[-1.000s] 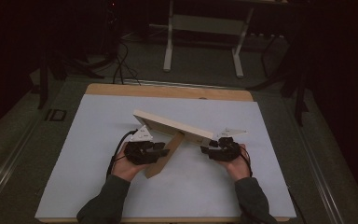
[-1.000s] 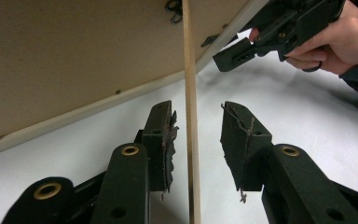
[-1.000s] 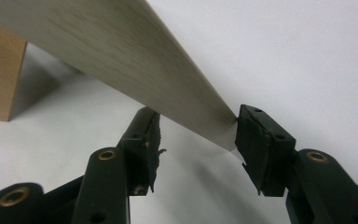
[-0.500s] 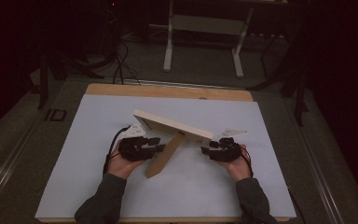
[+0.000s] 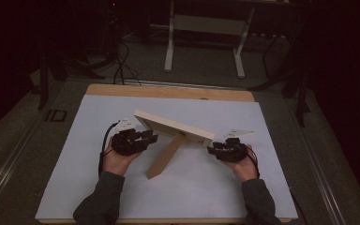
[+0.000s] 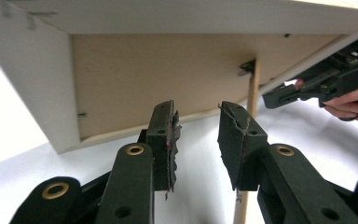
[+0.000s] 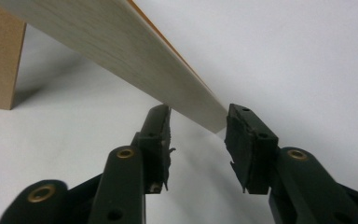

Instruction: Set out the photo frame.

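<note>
Now | L claw point(image 6: 196, 140) open | R claw point(image 7: 198, 144) open | frame point(image 5: 173, 127) propped btwn

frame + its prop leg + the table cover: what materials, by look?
Picture frame: pale wood-look rim, faint grain; could be laminate. Its backing: tan fibreboard, matte and flat. Easel leg: same tan board. Table cover: white, matte, smooth, probably paper or plastic sheet.
</note>
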`<state>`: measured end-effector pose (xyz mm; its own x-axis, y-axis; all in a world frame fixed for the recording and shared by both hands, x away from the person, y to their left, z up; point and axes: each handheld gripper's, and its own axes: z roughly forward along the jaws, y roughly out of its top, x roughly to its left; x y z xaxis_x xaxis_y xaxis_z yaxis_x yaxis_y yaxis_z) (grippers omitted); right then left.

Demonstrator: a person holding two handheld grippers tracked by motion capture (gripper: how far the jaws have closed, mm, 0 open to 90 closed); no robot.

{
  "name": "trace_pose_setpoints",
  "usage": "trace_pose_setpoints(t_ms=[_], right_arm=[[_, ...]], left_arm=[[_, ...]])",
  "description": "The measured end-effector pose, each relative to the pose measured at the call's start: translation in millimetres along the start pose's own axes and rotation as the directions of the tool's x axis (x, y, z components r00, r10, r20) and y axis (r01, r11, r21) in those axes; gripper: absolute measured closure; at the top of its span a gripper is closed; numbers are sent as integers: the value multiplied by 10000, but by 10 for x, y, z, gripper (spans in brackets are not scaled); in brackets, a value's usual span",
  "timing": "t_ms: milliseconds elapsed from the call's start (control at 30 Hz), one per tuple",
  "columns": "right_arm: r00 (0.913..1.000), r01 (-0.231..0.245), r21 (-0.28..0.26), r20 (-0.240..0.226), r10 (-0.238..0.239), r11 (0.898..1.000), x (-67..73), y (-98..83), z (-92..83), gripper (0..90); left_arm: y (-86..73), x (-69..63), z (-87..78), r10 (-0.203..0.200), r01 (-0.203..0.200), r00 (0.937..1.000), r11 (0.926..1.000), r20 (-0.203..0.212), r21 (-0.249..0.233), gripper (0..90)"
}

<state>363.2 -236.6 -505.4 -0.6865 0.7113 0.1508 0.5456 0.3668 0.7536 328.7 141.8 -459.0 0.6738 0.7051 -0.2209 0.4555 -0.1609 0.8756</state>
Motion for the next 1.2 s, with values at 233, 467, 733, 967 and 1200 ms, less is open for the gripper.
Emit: trace_pose_setpoints(t_ms=[233,467,733,967,1200], right_arm=[[9996,294,163,39,-294,9994,20,19,-3,659],[9979,643,468,65,-647,9968,19,30,-28,774],[9970,689,381,326,-701,9969,10,59,-73,900],[9950,665,23,748,-665,9978,26,127,-41,900],[9946,626,-337,852,-595,9975,49,210,-17,900]], left_arm=[[-1,44,3,-149,147,9993,9999,-340,-44,701],[-7,76,33,-202,205,9976,9998,-660,40,783],[-6,103,34,-455,449,9935,9990,-1042,-90,884],[4,108,57,-577,568,9903,9983,-1261,-110,900],[25,105,95,-602,590,9886,9982,-1380,-127,900]])
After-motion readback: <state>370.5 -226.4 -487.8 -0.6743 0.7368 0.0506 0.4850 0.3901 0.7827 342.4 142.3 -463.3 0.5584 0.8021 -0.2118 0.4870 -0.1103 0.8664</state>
